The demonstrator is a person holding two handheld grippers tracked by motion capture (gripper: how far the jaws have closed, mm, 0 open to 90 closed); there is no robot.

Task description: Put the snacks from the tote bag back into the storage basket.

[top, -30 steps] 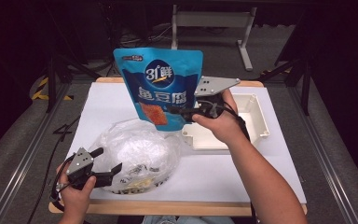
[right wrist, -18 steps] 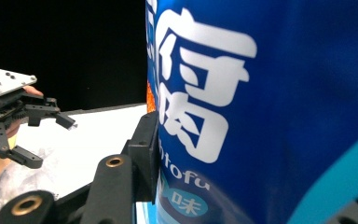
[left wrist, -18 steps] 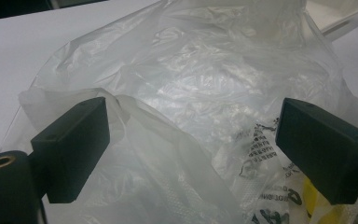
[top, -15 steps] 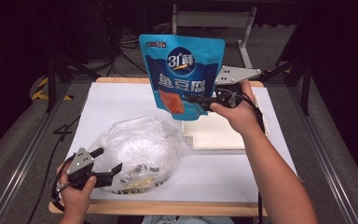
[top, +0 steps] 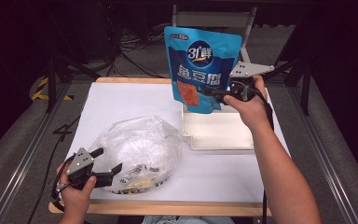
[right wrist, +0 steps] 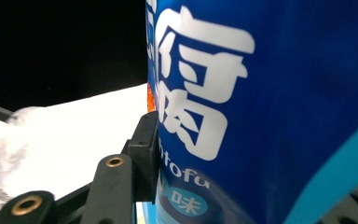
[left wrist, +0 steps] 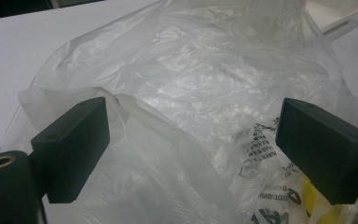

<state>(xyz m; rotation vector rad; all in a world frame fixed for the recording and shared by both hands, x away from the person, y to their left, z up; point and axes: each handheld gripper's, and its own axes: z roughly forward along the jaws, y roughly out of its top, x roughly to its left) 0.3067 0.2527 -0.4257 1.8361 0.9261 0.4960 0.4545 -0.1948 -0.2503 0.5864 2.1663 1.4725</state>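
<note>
A tall blue snack pouch [top: 201, 65] with white lettering hangs upright above the white tray [top: 219, 133]. My right gripper [top: 210, 93] is shut on its lower right edge. In the right gripper view the pouch [right wrist: 270, 107] covers the right side, pressed against one jaw. A crumpled clear plastic bag [top: 137, 149] with printed packets inside lies at the front left of the table. My left gripper [top: 105, 168] rests against its near left side, open. In the left gripper view the bag [left wrist: 191, 93] lies between the spread jaws.
The white table [top: 121, 100] has a wooden edge along the front. A metal frame stand [top: 212, 14] and cables sit on the floor beyond the far edge. Dark rails run along both sides of the table.
My right gripper has lifted the blue pouch and carried it rightward and away, from over the table's middle to above the tray. The left gripper and the plastic bag have stayed put.
</note>
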